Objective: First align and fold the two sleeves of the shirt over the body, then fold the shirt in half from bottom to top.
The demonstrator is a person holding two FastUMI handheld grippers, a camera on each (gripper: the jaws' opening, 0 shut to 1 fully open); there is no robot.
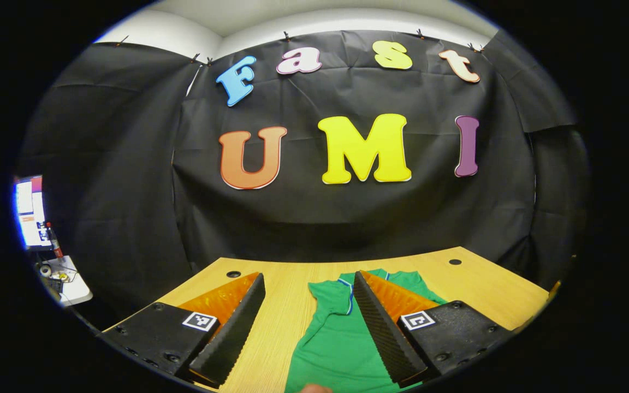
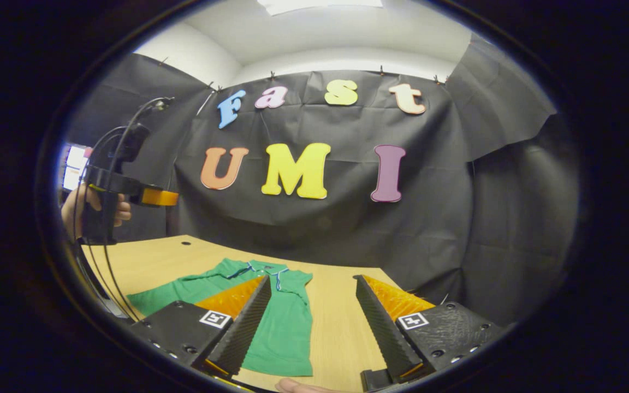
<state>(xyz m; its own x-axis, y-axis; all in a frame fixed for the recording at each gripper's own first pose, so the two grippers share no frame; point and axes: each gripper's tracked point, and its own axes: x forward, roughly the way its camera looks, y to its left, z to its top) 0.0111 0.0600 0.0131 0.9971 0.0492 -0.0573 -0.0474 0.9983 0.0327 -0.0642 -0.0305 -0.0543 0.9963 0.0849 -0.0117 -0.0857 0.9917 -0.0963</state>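
1. Left gripper view: the left gripper [image 1: 309,281] hangs over the wooden tabletop [image 1: 282,305], fingers spread apart and holding nothing, the green shirt [image 1: 342,338] lying flat at 6 o'clock between them.
2. Right gripper view: the right gripper [image 2: 313,284] also gapes wide, empty, with the shirt at its 7 o'clock.
3. At 9 o'clock, a hand [image 2: 93,210] holds the left gripper above the tabletop's far corner.

I see bare wooden surface [image 2: 336,322] right of the green polo shirt [image 2: 282,327] and more beyond its collar; the black cloth wall [image 2: 429,229] closes off the far side.
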